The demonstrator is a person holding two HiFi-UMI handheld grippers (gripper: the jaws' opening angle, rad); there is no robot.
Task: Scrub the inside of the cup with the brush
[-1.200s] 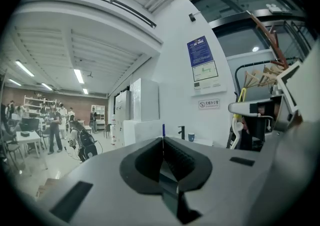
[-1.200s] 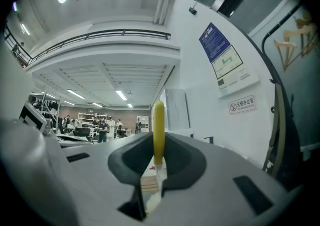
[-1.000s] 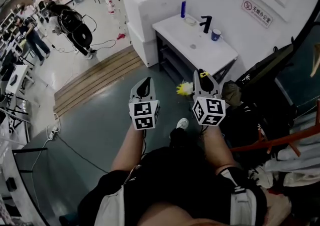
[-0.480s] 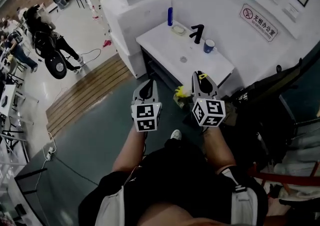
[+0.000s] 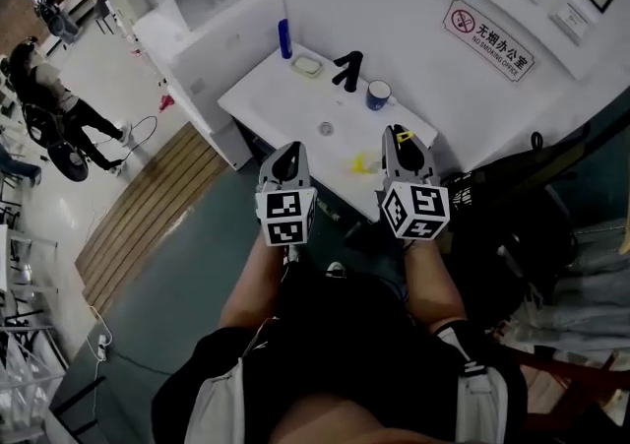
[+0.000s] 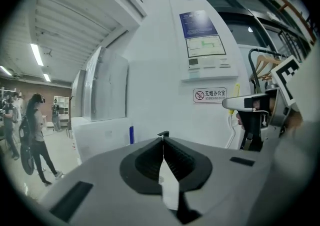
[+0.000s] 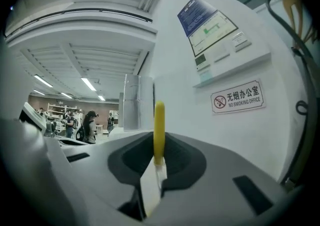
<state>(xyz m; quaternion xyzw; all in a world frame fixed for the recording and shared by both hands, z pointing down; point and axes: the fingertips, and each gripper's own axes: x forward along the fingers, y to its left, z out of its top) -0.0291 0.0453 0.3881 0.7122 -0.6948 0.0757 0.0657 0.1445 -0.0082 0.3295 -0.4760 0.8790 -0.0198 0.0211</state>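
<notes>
The person stands in front of a white sink counter (image 5: 285,107) and holds both grippers out side by side towards it. The left gripper (image 6: 163,137) has its two jaws pressed fully together, and nothing is between them. The right gripper (image 7: 157,163) is closed on the yellow brush (image 7: 159,130); in the right gripper view the handle is clamped between the jaws and rises straight up from them. In the head view a yellow piece shows just left of the right gripper, over the near edge of the counter. It is probably the head of the brush, but it is too blurred to be sure.

The blue cup (image 5: 378,95) stands upright on the far right part of the counter, just to the right of the black faucet (image 5: 346,70). It is beyond the right gripper and no gripper touches it. On the far left part of the counter there are a blue bottle (image 5: 284,38) and, near it, a small soap dish (image 5: 308,65). The drain (image 5: 326,128) lies between the faucet and the near edge.

On the white wall behind the counter hangs a no-smoking sign (image 5: 490,36). On the far left of the room, well apart from the counter, another person (image 5: 49,102) stands on the light floor.
</notes>
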